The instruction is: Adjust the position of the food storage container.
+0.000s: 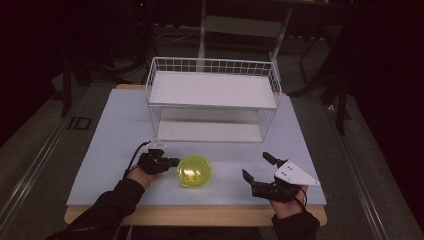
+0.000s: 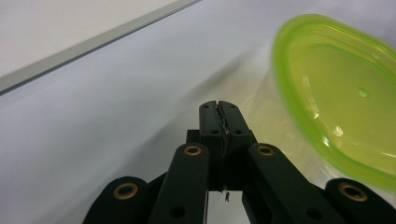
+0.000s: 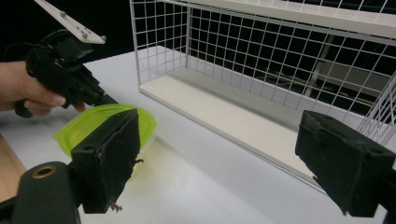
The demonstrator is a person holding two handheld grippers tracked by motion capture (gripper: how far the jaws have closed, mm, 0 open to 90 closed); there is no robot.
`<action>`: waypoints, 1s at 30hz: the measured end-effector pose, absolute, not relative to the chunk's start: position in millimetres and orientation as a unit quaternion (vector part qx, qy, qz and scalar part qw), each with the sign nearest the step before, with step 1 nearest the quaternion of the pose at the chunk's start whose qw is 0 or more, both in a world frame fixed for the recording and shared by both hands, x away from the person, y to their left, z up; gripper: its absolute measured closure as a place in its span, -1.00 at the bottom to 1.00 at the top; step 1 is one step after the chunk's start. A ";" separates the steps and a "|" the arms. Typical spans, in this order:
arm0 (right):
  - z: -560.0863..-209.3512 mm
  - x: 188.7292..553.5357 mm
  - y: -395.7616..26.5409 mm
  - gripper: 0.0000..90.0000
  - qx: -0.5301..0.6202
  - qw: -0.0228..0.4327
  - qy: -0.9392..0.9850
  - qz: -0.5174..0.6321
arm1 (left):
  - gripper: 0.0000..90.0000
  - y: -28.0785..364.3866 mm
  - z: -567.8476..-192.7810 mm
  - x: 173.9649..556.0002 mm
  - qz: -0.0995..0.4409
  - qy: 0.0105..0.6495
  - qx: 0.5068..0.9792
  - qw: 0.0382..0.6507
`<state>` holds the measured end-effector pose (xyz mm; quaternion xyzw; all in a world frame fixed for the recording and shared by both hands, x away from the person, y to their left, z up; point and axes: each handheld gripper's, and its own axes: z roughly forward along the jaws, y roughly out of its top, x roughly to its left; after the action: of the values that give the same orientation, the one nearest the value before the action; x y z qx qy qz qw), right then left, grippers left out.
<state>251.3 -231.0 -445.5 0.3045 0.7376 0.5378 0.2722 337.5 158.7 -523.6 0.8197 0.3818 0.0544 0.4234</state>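
Note:
A translucent yellow-green plastic container (image 1: 194, 171) sits on the white table top, near the front and left of the middle. My left gripper (image 1: 175, 162) lies low at the container's left rim, its jaws shut with nothing between them; whether the tip touches the rim I cannot tell. In the left gripper view the shut tips (image 2: 219, 108) point past the container (image 2: 345, 107), which lies to their right. My right gripper (image 1: 257, 166) stands open to the right of the container, holding nothing. The right gripper view has the wide-apart pads (image 3: 109, 158), the container (image 3: 93, 123) and the left gripper (image 3: 109, 99) in a hand.
A white wire rack (image 1: 212, 62) with a lower board (image 3: 224, 112) and an upper board stands at the back of the table (image 1: 110, 150), open toward me. Its lower board's edge (image 2: 88, 44) runs just beyond the left gripper. The table's front wooden edge lies close under both hands.

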 end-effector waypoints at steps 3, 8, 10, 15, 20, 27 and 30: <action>-444.8 250.6 -230.7 -0.69 0.303 0.273 0.737 0.539 | 1.00 165.4 -520.9 332.2 0.055 0.376 0.823 0.422; -444.4 250.6 -230.4 -0.69 0.303 0.273 0.737 0.539 | 1.00 179.5 -523.8 313.5 0.042 0.383 0.821 0.422; -444.4 250.6 -230.4 -0.69 0.303 0.273 0.737 0.539 | 1.00 181.2 -525.4 309.1 0.042 0.390 0.820 0.417; -445.1 251.2 -229.2 -0.69 0.304 0.270 0.739 0.537 | 1.00 179.1 -528.0 286.4 0.026 0.396 0.817 0.418; -445.2 250.9 -228.3 -0.69 0.303 0.270 0.739 0.537 | 1.00 172.1 -528.8 288.3 0.022 0.397 0.814 0.424; -446.1 251.9 -228.5 -0.69 0.304 0.267 0.742 0.535 | 1.00 157.7 -531.4 293.2 0.004 0.388 0.812 0.437; -445.9 251.2 -228.2 -0.69 0.303 0.267 0.742 0.535 | 1.00 151.5 -532.6 297.4 0.000 0.389 0.809 0.441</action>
<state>251.2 -228.2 -445.9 0.3032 0.7417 0.5354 0.2671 297.4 151.5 -532.6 0.8087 0.3889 -0.0004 0.4413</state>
